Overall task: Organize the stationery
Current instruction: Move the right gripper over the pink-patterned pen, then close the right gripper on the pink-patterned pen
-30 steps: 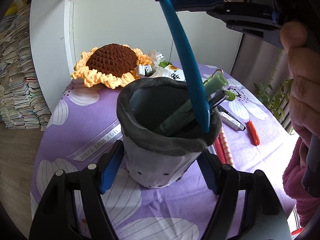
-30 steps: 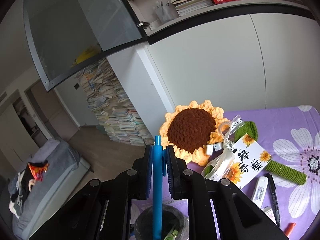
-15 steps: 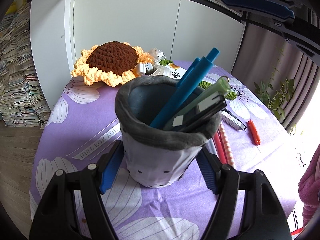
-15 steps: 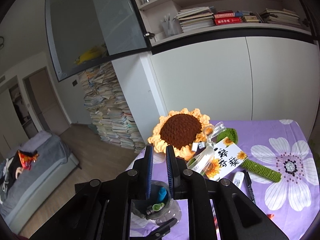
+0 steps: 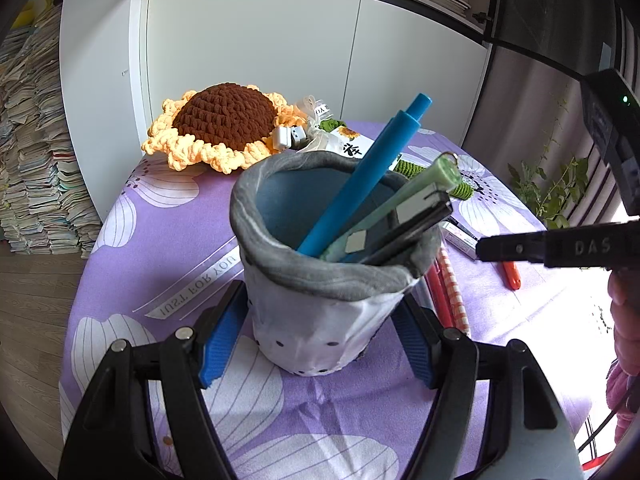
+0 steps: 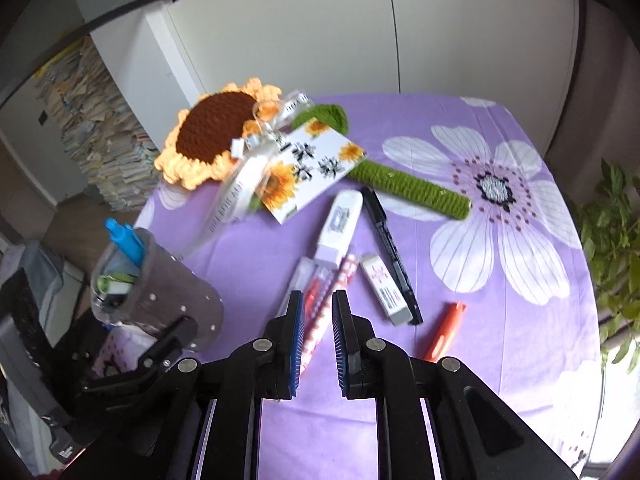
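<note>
My left gripper (image 5: 316, 332) is shut on the grey fabric pen holder (image 5: 328, 280) and holds it upright on the purple cloth. A blue pen (image 5: 360, 184), a green pen (image 5: 400, 204) and a black item stand in it. The holder also shows in the right wrist view (image 6: 160, 284). My right gripper (image 6: 317, 324) is open and empty, above red and pink-dotted pens (image 6: 332, 284). A white correction tape (image 6: 340, 220), a white eraser (image 6: 386, 288), a black pen (image 6: 392, 256) and an orange knife (image 6: 444, 332) lie beyond it.
A crocheted sunflower (image 6: 216, 132) with a green stem (image 6: 408, 188) and a sunflower card (image 6: 312, 168) lie at the back of the purple flowered cloth (image 6: 500, 240). White cupboards stand behind. A plant (image 6: 612, 216) is at the right.
My right gripper let go of the blue pen into the holder, then rose and swung right and down over the loose stationery. The left gripper stayed on the holder.
</note>
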